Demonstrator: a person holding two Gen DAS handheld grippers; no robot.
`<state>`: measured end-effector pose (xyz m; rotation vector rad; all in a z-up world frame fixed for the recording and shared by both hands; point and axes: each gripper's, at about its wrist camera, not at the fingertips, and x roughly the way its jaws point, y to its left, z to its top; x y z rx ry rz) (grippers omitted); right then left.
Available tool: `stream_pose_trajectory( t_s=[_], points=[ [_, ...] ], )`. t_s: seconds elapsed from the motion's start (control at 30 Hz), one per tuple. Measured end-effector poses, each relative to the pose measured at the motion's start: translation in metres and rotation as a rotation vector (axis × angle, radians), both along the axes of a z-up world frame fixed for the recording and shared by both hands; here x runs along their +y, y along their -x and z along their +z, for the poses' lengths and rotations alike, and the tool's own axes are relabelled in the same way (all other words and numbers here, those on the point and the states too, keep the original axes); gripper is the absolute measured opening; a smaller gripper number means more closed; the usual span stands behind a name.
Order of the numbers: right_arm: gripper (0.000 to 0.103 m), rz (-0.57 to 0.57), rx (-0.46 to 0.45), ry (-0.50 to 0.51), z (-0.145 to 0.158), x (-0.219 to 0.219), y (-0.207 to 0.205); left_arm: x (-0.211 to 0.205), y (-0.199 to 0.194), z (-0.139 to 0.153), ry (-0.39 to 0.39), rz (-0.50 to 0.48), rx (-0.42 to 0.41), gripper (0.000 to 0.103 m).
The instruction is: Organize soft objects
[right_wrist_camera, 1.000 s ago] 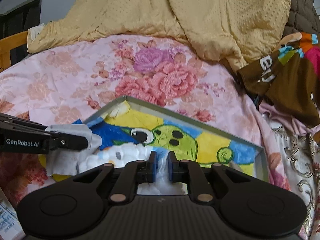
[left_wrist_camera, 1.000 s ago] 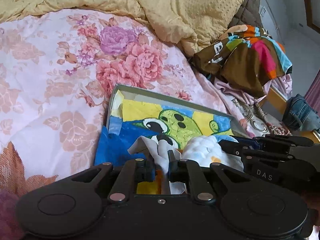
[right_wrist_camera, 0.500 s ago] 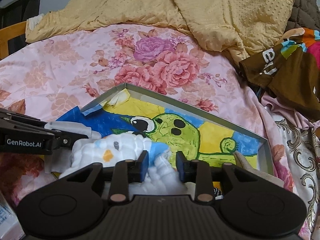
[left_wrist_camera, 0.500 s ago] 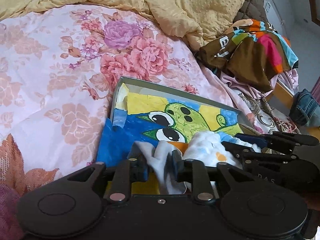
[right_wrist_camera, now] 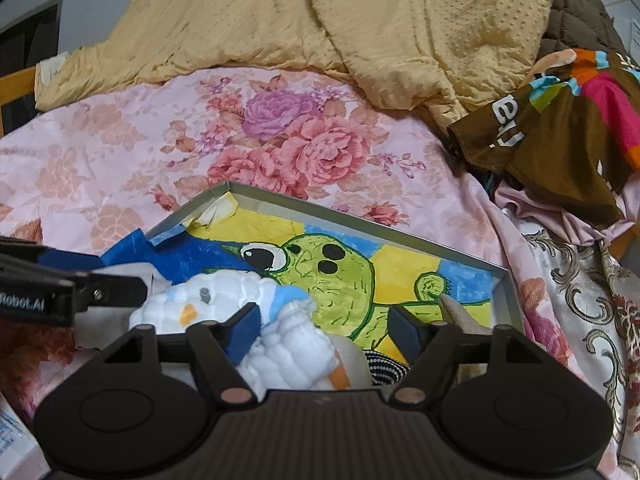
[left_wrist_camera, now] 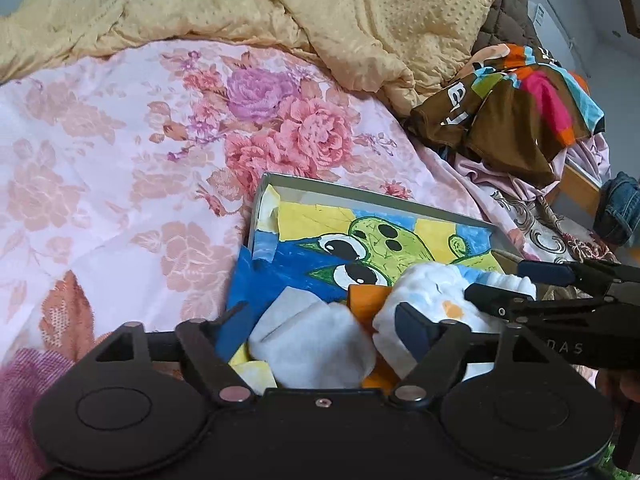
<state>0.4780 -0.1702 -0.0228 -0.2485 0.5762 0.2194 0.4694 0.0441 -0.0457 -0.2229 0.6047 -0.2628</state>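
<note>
Both grippers have just been opening: a second ago each was pinched on a soft thing, and now the jaws stand spread with the things lying loose between them. The left gripper (left_wrist_camera: pixel 324 320) has its jaws wide apart, and the white cloth (left_wrist_camera: pixel 312 348) sits slumped between them, touching neither pad that can be seen. The right gripper (right_wrist_camera: pixel 322 326) is likewise spread; the fluffy white toy (right_wrist_camera: pixel 224 300), with its orange beak and patch of light blue, lies between and in front of its jaws, its body brushing the left blue pad. In the left wrist view the right gripper (left_wrist_camera: pixel 508 286) comes in from the right edge, its fingers open above the toy (left_wrist_camera: pixel 436 292). In the right wrist view the left gripper (right_wrist_camera: pixel 96 276) reaches in from the left edge, just beside the toy's head. Cloth and toy lie side by side at the near end of the tray (left_wrist_camera: pixel 360 194), on a blue, yellow and green cartoon drawing that lines its bottom. A striped dark-and-white item (right_wrist_camera: pixel 384 364) and a beige piece (right_wrist_camera: pixel 460 314) also lie in the tray near the right gripper. The tray rests on a pink floral sheet (left_wrist_camera: pixel 120 160). Behind it a yellow quilt (left_wrist_camera: pixel 320 12) is bunched up, and to the right lies a heap of clothes topped by a brown shirt (left_wrist_camera: pixel 508 124) with bright patches. A bit of blue denim (left_wrist_camera: pixel 622 208) shows at the far right.
</note>
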Motion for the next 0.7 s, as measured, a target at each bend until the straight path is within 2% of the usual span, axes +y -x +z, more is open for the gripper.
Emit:
stream_pose_trajectory(
  t_s=[0.07, 0.3, 0.4, 0.7],
  points=[
    [0.086, -0.004, -0.007, -0.013, 0.002, -0.002, 0.003, -0.001, 0.004, 0.004, -0.004, 0.011, -0.005, 0.086],
    [0.09, -0.007, -0.046, -0.048, 0.015, -0.007, 0.02, -0.005, 0.022, 0.021, -0.023, 0.032, -0.042, 0.091],
    [0.093, -0.014, -0.057, -0.066, 0.021, -0.012, 0.028, -0.005, 0.033, 0.028, -0.021, 0.053, -0.069, 0.098],
    [0.103, -0.037, -0.101, -0.113, 0.039, -0.026, 0.06, -0.007, 0.069, 0.041, -0.031, 0.077, -0.125, 0.102]
  ],
)
